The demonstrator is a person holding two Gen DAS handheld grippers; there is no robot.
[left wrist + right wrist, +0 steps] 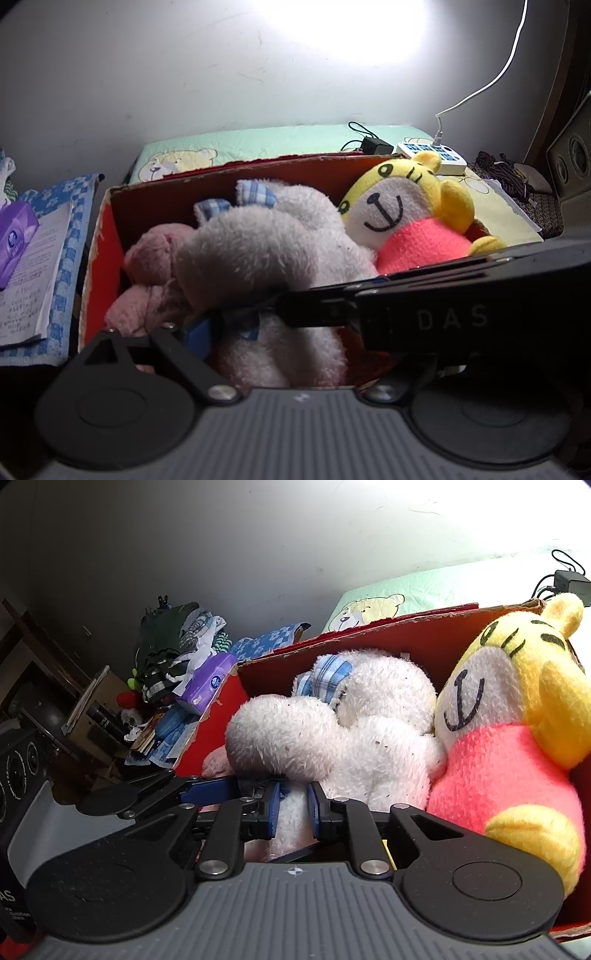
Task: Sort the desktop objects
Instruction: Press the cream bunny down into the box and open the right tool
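A red cardboard box (99, 236) (406, 635) holds three plush toys. A white plush (258, 236) (332, 734) with a blue checked bow lies across the middle. A pink plush (147, 269) sits at the box's left end, and a yellow tiger plush (402, 206) (517, 716) in a pink shirt at its right. My right gripper (293, 808) is shut on a limb of the white plush, and in the left wrist view it reaches in from the right (295, 306). My left gripper (291, 332) (221, 790) is open around the white plush's lower part, its right finger hidden behind the right gripper.
Left of the box lie a purple tissue pack (14, 236) (207, 683) and an open booklet (33, 280) on a blue checked towel. Behind the box is a green bear-print pad (258, 144), with a black charger (376, 146) and a white power strip (432, 155). A clothes pile (173, 646) stands far left.
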